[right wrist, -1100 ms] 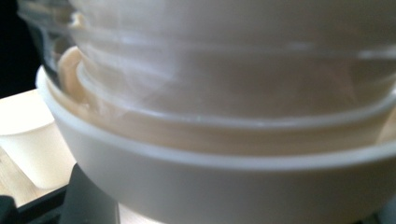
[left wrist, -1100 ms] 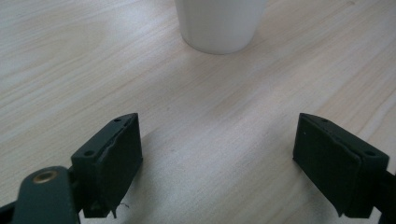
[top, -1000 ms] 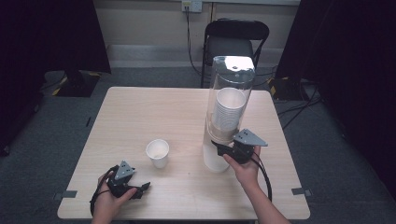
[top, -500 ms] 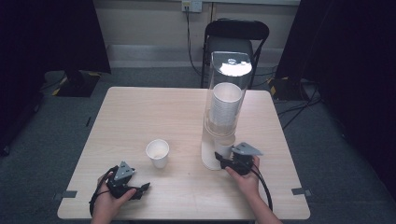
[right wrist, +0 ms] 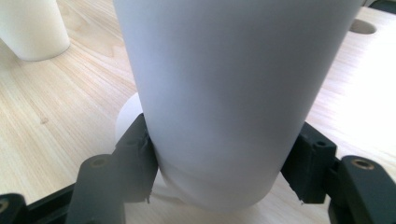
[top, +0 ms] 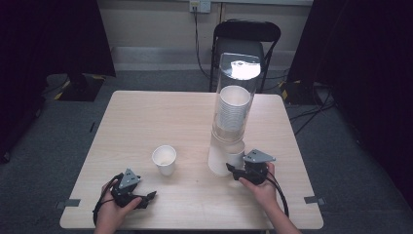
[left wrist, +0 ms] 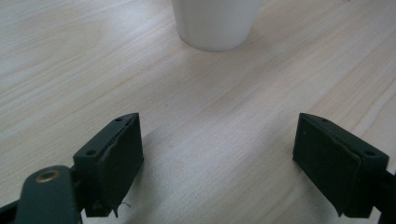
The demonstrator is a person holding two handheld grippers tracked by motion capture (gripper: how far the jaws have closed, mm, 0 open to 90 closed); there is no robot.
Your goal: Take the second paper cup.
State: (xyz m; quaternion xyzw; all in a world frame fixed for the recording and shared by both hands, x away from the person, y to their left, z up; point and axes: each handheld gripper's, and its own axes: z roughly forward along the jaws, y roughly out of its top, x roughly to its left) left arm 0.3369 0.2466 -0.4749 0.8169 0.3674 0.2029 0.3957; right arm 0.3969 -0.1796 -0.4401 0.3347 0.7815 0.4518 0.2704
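A tall clear tube (top: 237, 83) with a stack of white paper cups (top: 234, 109) inside stands on the table's right half. My right gripper (top: 233, 169) is low beside the tube's foot, shut on one white paper cup (top: 237, 156) (right wrist: 224, 93). Its pads press both sides of the cup near the bottom, and the jaws have just been closing on it and then easing slightly. Another white cup (top: 164, 159) (left wrist: 215, 23) stands upright mid-table. Near the front left edge my left gripper (top: 147, 197) (left wrist: 219, 163) rests open, with bare wood between its jaws.
The wooden table (top: 146, 117) has bare room across its back and left. A black chair (top: 246, 36) stands behind the far edge. The standing cup (right wrist: 32, 28) is to the left of the held one in the right gripper view.
My right gripper has come down from partway up the tube to table height at its foot, with a cup between its jaws. The left hand has stayed put.
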